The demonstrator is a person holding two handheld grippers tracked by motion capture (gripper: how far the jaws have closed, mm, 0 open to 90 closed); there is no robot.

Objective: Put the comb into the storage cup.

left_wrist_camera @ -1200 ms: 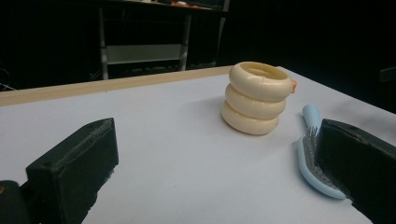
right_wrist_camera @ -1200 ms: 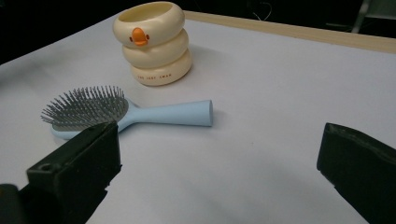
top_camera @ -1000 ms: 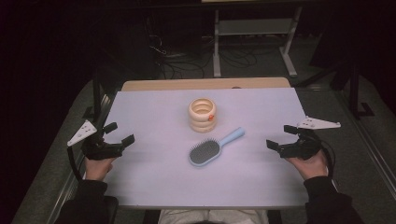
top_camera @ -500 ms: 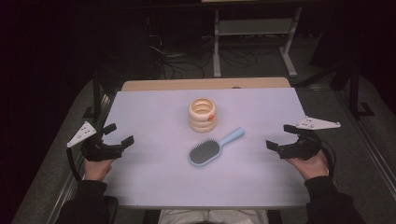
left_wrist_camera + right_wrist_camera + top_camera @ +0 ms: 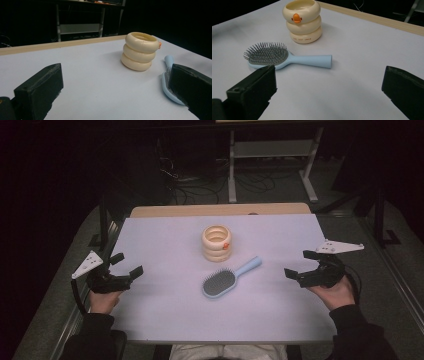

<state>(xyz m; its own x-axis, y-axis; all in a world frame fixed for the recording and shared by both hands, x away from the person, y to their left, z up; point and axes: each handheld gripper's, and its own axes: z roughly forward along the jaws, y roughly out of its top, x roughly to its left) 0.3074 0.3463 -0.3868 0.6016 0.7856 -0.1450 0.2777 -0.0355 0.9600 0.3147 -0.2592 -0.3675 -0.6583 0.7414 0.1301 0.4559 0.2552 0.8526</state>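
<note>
Tongs: both grippers have jaws apart and hold nothing.
Left gripper point(image 5: 125, 265): over the table's left edge, well apart from the brush.
Right gripper point(image 5: 299, 264): near the right edge, jaws pointing inward at the brush.
Brush point(image 5: 227, 279): flat on the table point(image 5: 165, 240) near its middle, bristles up, blue handle angled toward the far right corner.
Cup point(image 5: 217, 242): cream, ringed, upright, just beyond the brush, apart from it; orange beak on its side.
</note>
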